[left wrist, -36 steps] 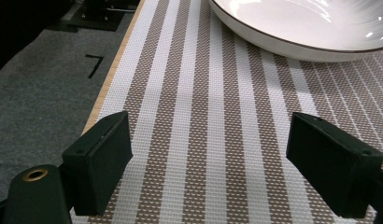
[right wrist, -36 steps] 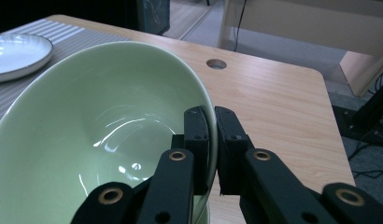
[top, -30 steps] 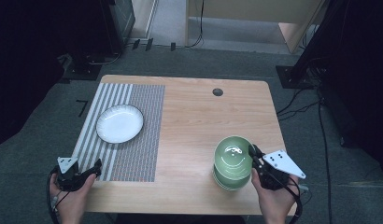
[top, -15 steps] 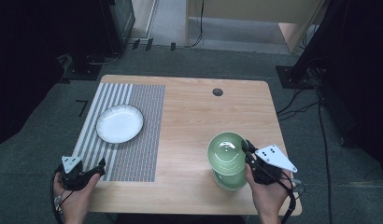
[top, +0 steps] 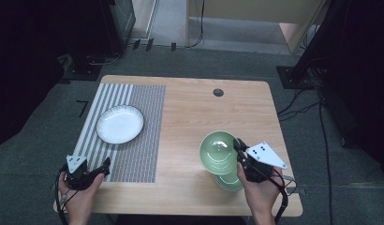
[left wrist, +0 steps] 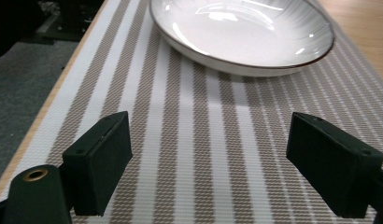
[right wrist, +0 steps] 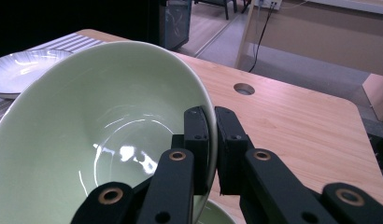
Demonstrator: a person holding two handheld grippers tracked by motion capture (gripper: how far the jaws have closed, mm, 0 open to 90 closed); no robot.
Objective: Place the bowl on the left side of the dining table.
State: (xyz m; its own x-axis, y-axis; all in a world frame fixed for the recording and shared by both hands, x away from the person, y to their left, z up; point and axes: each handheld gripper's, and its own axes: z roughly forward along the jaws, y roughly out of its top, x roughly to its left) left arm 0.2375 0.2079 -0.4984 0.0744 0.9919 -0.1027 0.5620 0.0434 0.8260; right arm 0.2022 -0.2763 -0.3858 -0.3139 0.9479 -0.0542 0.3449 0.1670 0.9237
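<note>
My right gripper [top: 238, 145] [right wrist: 212, 126] is shut on the rim of a pale green bowl [top: 217, 151] [right wrist: 96, 135], one jaw inside and one outside. The bowl hangs tilted above the table, partly over a second green bowl [top: 231, 182] [right wrist: 212, 215] that rests near the front right edge. A white plate [top: 120, 124] [left wrist: 241, 32] sits on the striped placemat [top: 143, 140] [left wrist: 203, 130] at the left. Near the placemat's front left corner my left gripper [top: 105, 165] [left wrist: 222, 163] stands open with nothing between its jaws, pointing at the plate.
The wooden table [top: 195, 117] has a round cable hole [top: 218, 92] [right wrist: 244, 88] near its far edge. Bare wood lies between the placemat and the bowls. Dark equipment stands and cables ring the table on the floor.
The right gripper has carried the green bowl leftward off the lower bowl and tilted it. The left gripper has barely shifted.
</note>
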